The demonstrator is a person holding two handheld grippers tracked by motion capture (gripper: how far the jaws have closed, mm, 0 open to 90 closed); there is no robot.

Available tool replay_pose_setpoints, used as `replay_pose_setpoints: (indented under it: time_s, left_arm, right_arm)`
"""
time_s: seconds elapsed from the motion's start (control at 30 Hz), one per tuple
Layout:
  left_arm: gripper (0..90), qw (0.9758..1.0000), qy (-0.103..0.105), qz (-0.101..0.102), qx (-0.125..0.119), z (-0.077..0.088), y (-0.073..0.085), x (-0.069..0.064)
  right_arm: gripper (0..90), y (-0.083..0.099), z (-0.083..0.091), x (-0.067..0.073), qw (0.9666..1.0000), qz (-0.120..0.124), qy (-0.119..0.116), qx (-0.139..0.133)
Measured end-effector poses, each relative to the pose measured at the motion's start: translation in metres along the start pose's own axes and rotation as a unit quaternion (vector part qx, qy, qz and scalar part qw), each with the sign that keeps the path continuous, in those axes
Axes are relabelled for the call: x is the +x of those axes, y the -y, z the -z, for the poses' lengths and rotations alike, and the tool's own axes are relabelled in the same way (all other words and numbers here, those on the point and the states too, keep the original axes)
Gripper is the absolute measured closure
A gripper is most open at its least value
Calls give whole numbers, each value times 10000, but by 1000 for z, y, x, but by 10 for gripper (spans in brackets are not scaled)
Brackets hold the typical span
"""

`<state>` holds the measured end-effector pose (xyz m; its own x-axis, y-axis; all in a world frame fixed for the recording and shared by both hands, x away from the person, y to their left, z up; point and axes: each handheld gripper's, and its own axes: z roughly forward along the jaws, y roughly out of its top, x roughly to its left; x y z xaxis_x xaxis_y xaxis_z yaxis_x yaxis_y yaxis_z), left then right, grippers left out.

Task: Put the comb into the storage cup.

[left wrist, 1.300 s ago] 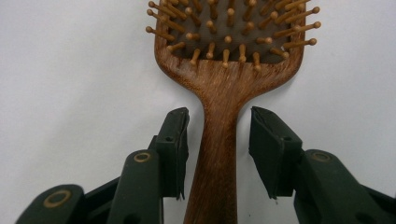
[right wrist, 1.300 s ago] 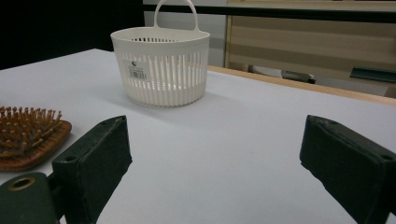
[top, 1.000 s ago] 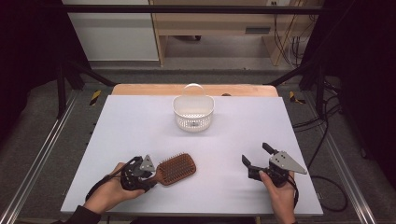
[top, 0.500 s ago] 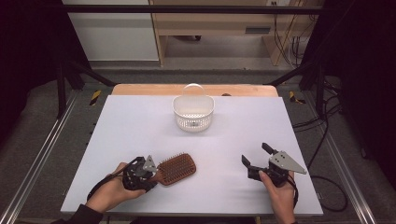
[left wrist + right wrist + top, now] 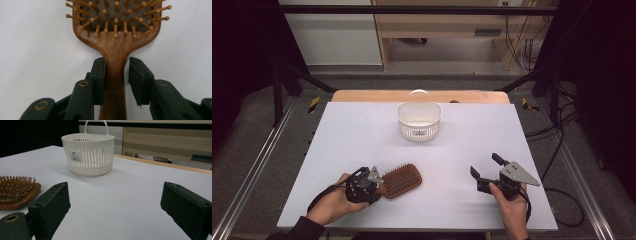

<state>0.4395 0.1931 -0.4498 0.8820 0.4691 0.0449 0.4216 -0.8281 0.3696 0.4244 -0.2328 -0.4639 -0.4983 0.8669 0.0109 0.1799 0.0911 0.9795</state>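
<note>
The left gripper (image 5: 373, 181) is seen low at the near left of the table (image 5: 352, 135), its jaws set on either side of the handle of the wooden hairbrush (image 5: 401, 180). In the left gripper view the jaws have just been closing on that handle: one pad is pressed against the wood, while a thin slit of white is still seen between the other pad and the handle, so a full clamp cannot be confirmed. The left hand (image 5: 334, 205) is wrapped around the gripper body from the near edge, with the forearm laid low across the table's near corner.

The hairbrush (image 5: 117, 37) is laid flat on the table, bristles up. Its long axis runs roughly across the table, the handle towards the left gripper and the broad head pointed towards the middle of the table.

The right gripper (image 5: 487, 172) is held by the right hand (image 5: 509, 205) at the near right, well apart from the brush, with its jaws spread wide and nothing between them.

A white slatted basket (image 5: 418, 120) stands upright near the far edge.
</note>
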Motion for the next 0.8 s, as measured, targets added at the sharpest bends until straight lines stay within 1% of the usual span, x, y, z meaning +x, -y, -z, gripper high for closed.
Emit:
replay_pose_setpoints:
  time_s: [0.07,0.2,0.3,0.43,0.47,0.5,0.57,0.63,0.67,0.73,0.77,0.8]
  left_arm:
    - [693,10000,10,35,-7,0,0,0]
    - [712,9999,-58,111,15,0,0,-3]
    - [718,9999,-69,129,-29,0,1,-3]
    - [721,9997,-207,73,-130,0,4,-7]
    - [721,9994,-289,-33,-164,0,5,-10]
    - [721,9993,-312,-61,-184,0,5,-10]
    - [722,9990,-347,-8,-276,1,7,-11]
    - [722,9983,-414,36,-402,3,8,-11]
    - [722,9979,-414,81,-495,4,8,-11]
    - [722,9958,-537,98,-728,8,6,-11]
    - [721,9950,-582,107,-804,10,5,-12]
    - [721,9931,-658,139,-957,12,4,-13]
  right_arm:
    - [88,0,0,0,10000,8,4,2]
    - [88,0,-1,0,10000,-1,-4,4]
    - [88,0,-1,1,10000,-18,-26,11]
    - [87,1,-1,1,10000,-32,-57,9]
    - [87,1,-1,2,10000,-34,-61,6]
    - [86,0,-1,2,10000,-46,-79,8]
    - [86,0,-1,1,10000,-35,-83,0]
    - [85,0,-1,1,9999,-54,-85,-15]
    - [85,0,-1,1,9999,-58,-85,-17]
    - [84,0,-1,1,9999,-85,-104,-27]
    - [81,0,-1,1,9999,-97,-114,-26]
    - [77,0,-1,1,9999,-108,-118,-27]
